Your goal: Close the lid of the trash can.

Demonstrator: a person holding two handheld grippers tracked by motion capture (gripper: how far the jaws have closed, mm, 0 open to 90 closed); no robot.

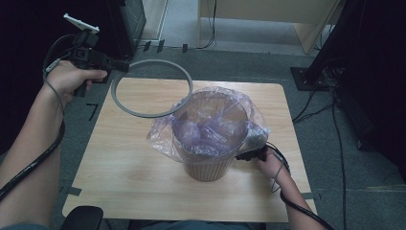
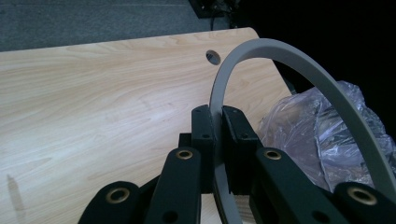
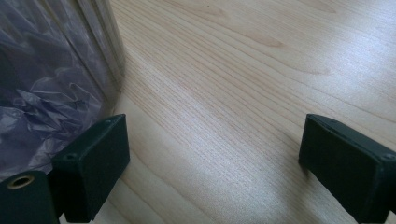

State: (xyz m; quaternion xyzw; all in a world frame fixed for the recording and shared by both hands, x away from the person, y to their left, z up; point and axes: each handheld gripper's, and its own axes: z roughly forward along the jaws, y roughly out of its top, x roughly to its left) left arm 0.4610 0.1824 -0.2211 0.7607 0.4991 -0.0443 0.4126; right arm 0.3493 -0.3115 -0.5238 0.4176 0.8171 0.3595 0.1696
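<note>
A beige ribbed bin (image 1: pixel 207 167) stands on the wooden table (image 1: pixel 129 163), lined with a clear purple-tinted bag (image 1: pixel 210 122) whose edge hangs over the rim. My left gripper (image 1: pixel 122 66) is raised at the far left, shut on a grey ring (image 1: pixel 129 106) that hangs in the air above the table, its right side over the bin's rim. In the left gripper view the ring (image 2: pixel 303 70) is pinched between the pads (image 2: pixel 233 135). My right gripper (image 1: pixel 246 154) rests low beside the bin's right side. Its jaws stand wide apart in the right gripper view (image 3: pixel 212 154), over bare wood, with the bag (image 3: pixel 42 84) just left of them.
Cables run over the grey carpet at the right (image 1: pixel 335 124). Black stands (image 1: pixel 330 52) and a pale desk leg (image 1: pixel 311 33) are beyond the table's far edge. The table has a small hole (image 2: pixel 213 57) near a corner.
</note>
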